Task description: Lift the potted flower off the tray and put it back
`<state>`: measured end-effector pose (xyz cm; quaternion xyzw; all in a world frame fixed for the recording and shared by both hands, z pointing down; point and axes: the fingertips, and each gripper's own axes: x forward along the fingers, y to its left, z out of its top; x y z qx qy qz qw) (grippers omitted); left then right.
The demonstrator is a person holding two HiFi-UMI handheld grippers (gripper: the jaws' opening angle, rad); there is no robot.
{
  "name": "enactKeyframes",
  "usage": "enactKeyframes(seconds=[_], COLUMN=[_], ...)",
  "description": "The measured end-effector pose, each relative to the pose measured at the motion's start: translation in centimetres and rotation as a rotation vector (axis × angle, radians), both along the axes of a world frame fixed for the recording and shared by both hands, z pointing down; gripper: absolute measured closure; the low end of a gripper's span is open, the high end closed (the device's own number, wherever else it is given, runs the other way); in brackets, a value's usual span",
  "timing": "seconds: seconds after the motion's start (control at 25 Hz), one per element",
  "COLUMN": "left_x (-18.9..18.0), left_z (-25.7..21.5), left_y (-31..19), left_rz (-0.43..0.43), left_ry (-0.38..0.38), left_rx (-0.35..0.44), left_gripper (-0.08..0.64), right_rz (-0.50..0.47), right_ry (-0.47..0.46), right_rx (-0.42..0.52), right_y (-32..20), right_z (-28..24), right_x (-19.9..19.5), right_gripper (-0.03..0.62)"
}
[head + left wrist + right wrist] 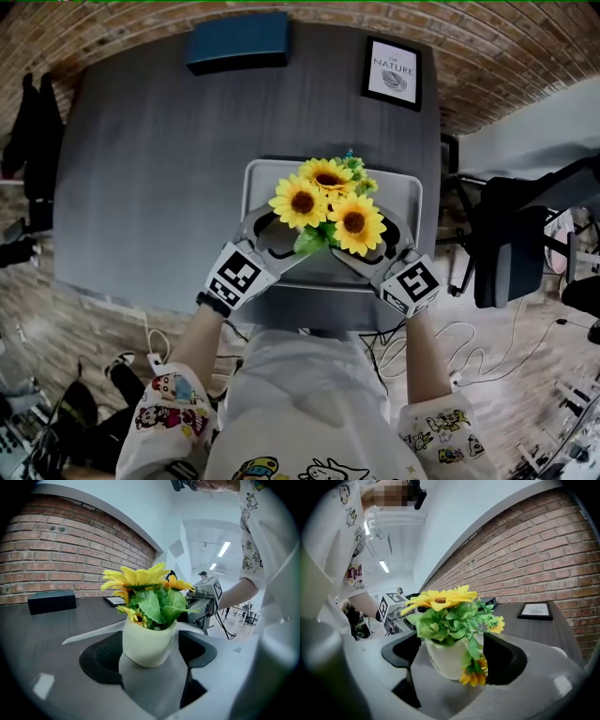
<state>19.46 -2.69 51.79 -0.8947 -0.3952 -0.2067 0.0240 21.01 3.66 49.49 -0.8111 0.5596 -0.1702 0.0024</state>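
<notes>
Light: was bright, even, from ceiling strips [224, 549] | Shadows: were soft, faint under pot [149, 641] | Glare: pale sheen lay on table [150, 169] | Lens: strong fisheye bend, dark corners | Focus: flowers [440, 599] were sharp, near jaws blurred, far room hazy

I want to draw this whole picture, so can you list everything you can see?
potted flower: one, yellow sunflowers in a white pot, on the tray
tray: one, light grey, at the table's near edge
table: one, dark grey, by the brick wall
box: one, dark blue, table's far edge
framed picture: one, black frame, table's far right corner
chair: one, black, right of the table
left gripper: one, grey, jaws apart around the pot
right gripper: one, grey, jaws apart around the pot
</notes>
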Motion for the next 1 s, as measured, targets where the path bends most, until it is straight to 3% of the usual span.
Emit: enactKeyframes(seconds=[0.48,0.76,1.0], left_x=[-2.6,-4.1,-5.2], left_z=[-4.4,-9.4,-14.4], left_y=[-0.9,-0.3,0.4], left_rz=[-0.069,-0.07,-0.105], left_ry=[0.042,0.113,0.168], left_rx=[-0.05,-0.091,-0.141], left_gripper=[0.186,0.208,0.281], right_rz=[0.04,0.089,0.151], right_ry=[0.096,0.163,0.203], right_rx=[-0.033,0.014,0.098], right_y=[2.5,2.7,3.4], right_z=[-4.6,-10.1,-14.9], right_x=[-1.7,-3.4,-4.7], right_gripper=[0.155,0.158,0.268])
